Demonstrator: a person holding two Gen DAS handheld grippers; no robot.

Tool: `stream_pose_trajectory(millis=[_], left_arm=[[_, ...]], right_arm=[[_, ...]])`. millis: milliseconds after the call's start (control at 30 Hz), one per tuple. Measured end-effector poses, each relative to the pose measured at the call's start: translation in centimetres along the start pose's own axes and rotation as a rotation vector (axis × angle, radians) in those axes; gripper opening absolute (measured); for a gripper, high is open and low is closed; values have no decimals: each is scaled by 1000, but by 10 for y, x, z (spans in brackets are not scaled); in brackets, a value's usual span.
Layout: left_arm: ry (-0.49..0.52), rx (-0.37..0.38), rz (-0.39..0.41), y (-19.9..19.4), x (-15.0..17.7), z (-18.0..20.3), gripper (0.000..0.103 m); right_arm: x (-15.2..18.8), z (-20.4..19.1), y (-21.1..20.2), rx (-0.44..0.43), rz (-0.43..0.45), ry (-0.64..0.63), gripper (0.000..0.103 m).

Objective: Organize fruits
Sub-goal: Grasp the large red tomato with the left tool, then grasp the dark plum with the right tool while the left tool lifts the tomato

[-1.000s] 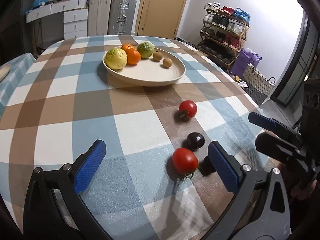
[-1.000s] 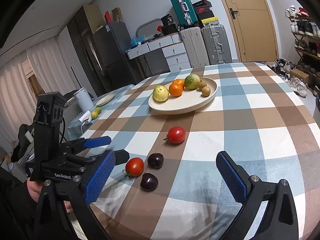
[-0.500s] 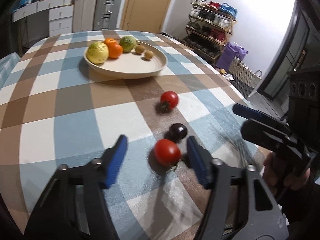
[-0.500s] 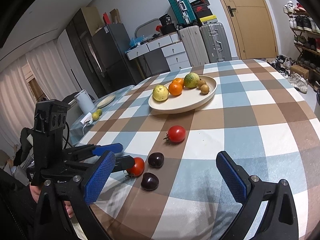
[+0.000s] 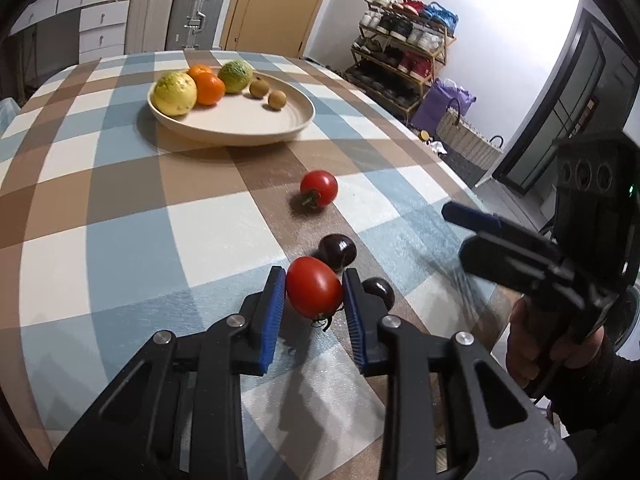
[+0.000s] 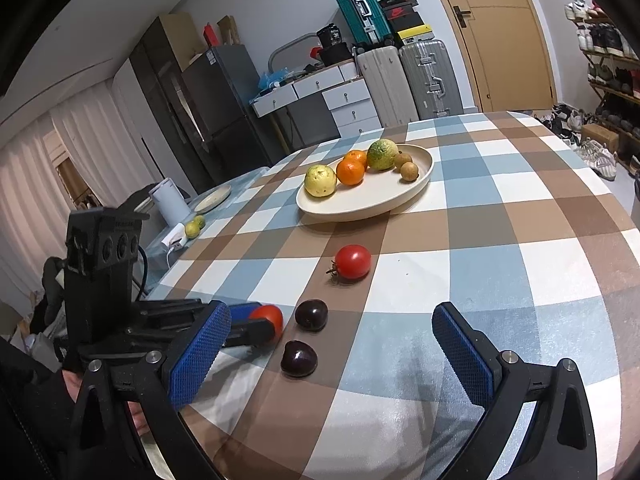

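My left gripper (image 5: 314, 304) is shut on a red tomato (image 5: 314, 292) at the near edge of the checked table; it also shows in the right wrist view (image 6: 256, 326) with the tomato (image 6: 270, 316). Two dark plums (image 5: 338, 251) (image 5: 379, 290) lie just beyond and right of it. A second red tomato (image 5: 319, 188) lies farther on. A cream plate (image 5: 240, 124) holds a yellow fruit (image 5: 175, 92), oranges (image 5: 208, 86), a green fruit (image 5: 236, 76) and two small brown fruits (image 5: 277, 99). My right gripper (image 6: 332, 348) is open and empty above the table's near side, near one plum (image 6: 299, 358).
The checked tablecloth (image 6: 500, 240) covers a round table. A side table to the left holds a white cup (image 6: 170, 200), a small plate and limes (image 6: 194, 228). Suitcases, drawers and a shoe rack (image 5: 404, 52) stand beyond the table.
My left gripper moved forward around the near tomato and closed on it. The right gripper stayed open and almost still.
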State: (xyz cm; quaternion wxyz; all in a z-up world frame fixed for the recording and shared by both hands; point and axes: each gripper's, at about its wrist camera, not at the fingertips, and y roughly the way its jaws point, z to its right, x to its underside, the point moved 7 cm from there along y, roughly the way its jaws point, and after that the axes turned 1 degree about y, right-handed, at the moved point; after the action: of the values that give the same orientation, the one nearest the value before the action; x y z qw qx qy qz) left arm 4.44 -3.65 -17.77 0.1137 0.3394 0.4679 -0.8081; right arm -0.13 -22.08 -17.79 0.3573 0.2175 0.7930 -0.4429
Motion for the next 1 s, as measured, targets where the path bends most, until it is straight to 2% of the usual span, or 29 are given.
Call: stream_pose_trajectory(millis=[400,533,600,667,700,800,900,1000], left_arm=[[-59,-47,81,-45,-10,-37,26],[-82,-67,104,-60,-11,-51,26],[-87,-71,111,-66,-12,-55,26],[-84,-76,120,-71,-12,-55,26],[-84,-77,123,-73,-13,-56,26],[-83,-77,126,-73,-14,-53,26],[-79,-78,126,-72,-18,-50,26],[-62,-76,128,-70,-25,-47,26]], right_arm=[[23,-24,13,-13,-78,-103,101],[32,-31,23,-8,-117,-142,85],[34,-32,27,0,-123,-144,82],[37,-33,29,-7,-128,-141,73],[38,-33,30,1,-133,-147,67],[40,-34,34,36,-139,-180,42],[44,-32,41,64,-163,-191,26],[44,-34,39,53,-153,-196,25]])
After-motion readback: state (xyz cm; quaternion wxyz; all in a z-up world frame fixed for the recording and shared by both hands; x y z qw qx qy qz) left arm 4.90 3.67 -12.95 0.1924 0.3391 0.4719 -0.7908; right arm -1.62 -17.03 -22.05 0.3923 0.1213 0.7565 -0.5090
